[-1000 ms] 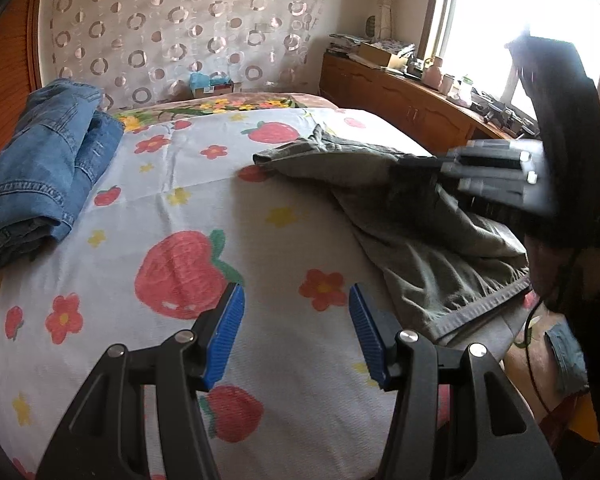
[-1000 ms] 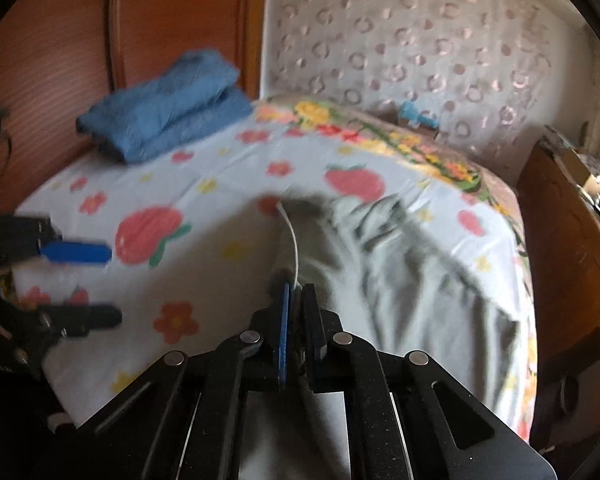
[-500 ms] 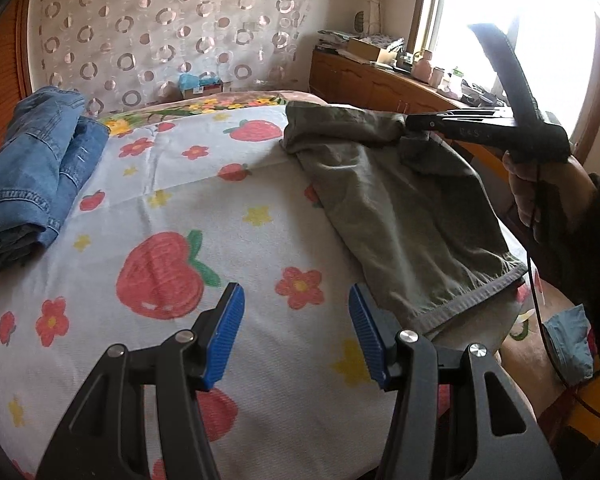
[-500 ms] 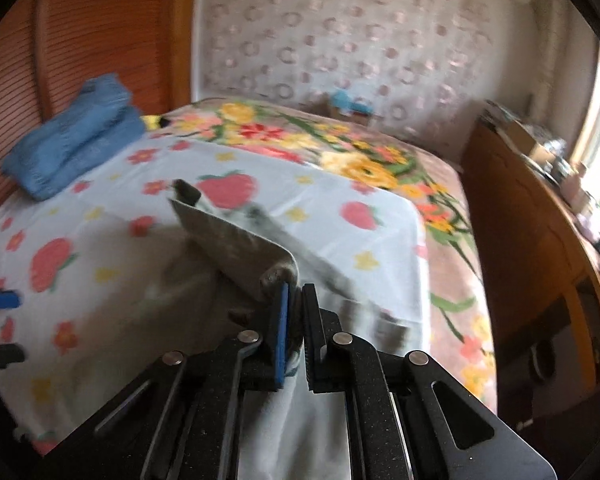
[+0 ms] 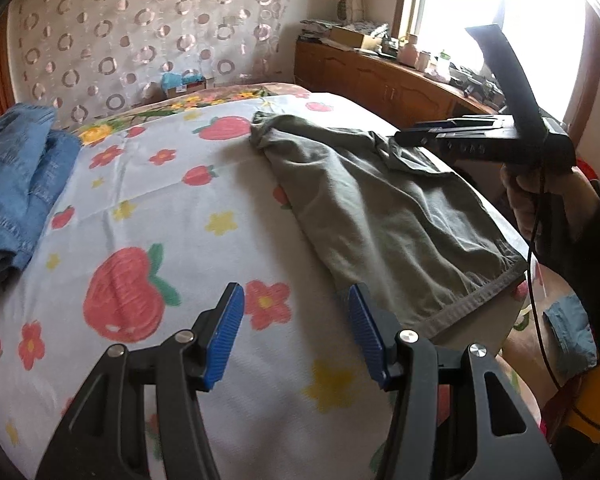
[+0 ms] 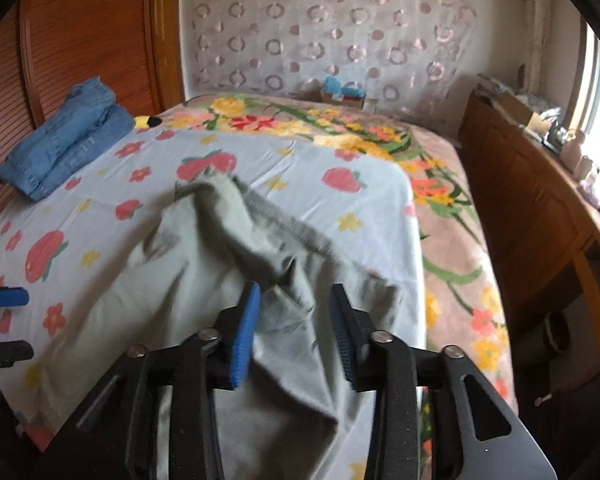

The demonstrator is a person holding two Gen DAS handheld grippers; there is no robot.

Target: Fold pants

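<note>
Olive-grey pants (image 5: 384, 204) lie flat-ish along bed's right edge on strawberry-print sheet (image 5: 148, 216), hem hanging off near corner. Right tool (image 6: 294, 332) apart, empty, just over crumpled waist area. Left tool (image 5: 296, 332) apart, empty, near hem. Next, prob: pinch hem + waist edges, smooth wrinkles w/ light pull before folding. Fabric thin, limp cotton-like, stitched hem band. Folded denim jeans (image 5: 16, 184) at far left.

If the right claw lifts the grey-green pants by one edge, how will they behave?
Probably floppy: the grey-green pants lie in soft wrinkles and bunch near their far end. They likely drape and trail rather than hold shape, since one hem already hangs over the bed edge. They seem fairly light, thinner than the folded jeans.
</note>
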